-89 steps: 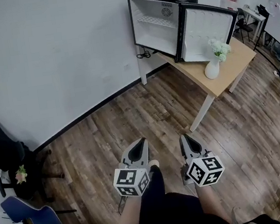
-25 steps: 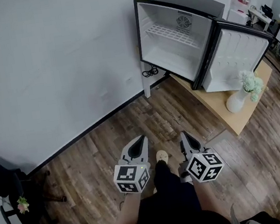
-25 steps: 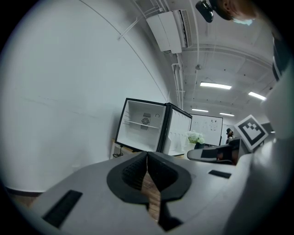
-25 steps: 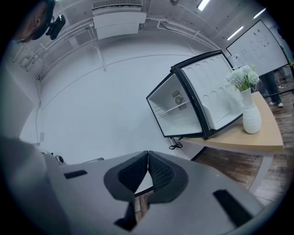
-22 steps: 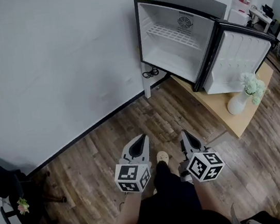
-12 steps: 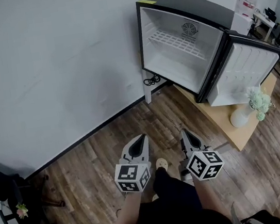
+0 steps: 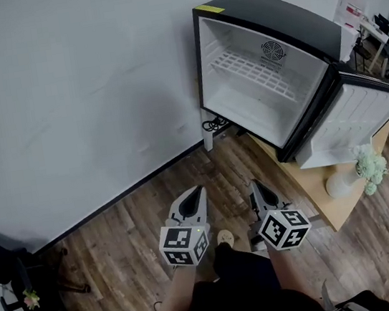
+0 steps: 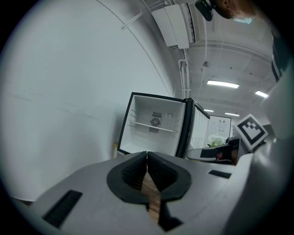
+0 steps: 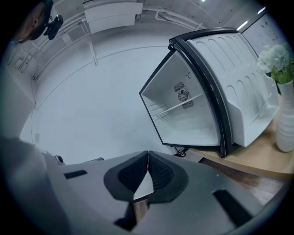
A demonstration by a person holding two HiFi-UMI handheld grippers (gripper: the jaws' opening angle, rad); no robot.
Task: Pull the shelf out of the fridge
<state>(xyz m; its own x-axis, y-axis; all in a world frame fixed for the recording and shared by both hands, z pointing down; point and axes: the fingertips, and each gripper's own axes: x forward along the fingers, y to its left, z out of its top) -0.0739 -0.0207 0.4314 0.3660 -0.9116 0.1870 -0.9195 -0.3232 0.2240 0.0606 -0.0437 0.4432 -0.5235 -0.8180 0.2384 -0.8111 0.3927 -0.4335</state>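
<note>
Seen from the head view, a person (image 7: 236,290) in dark clothes stands on a wooden floor (image 7: 120,242) and holds a gripper in each hand, low in the frame. The left gripper (image 7: 198,190) sits just left of centre and the right gripper (image 7: 255,185) just right of centre, each with a black-and-white marker cube at its rear. Both point up the frame, toward a white wall (image 7: 63,98).

In each gripper view the fingers are clenched tip to tip with nothing between them.

A small black fridge (image 7: 283,18) with a white inside stands in the upper right of the frame, on a wooden table (image 7: 316,194), well apart from both grippers. Its door (image 7: 362,115) hangs wide open to the right. The shelf (image 7: 251,74), a white wire rack, is fully inside the fridge, about halfway up. It lies level and flat. Its long axis spans the fridge from side wall to side wall, which in the head view runs from upper left to lower right. Its front edge faces the open front of the fridge, toward the lower left of the frame. A round vent shows on the back wall above it.

A white vase (image 7: 338,184) of pale flowers stands on the table just below the open door. A black cable (image 7: 213,124) lies coiled beneath the fridge's left corner, against the wall.
</note>
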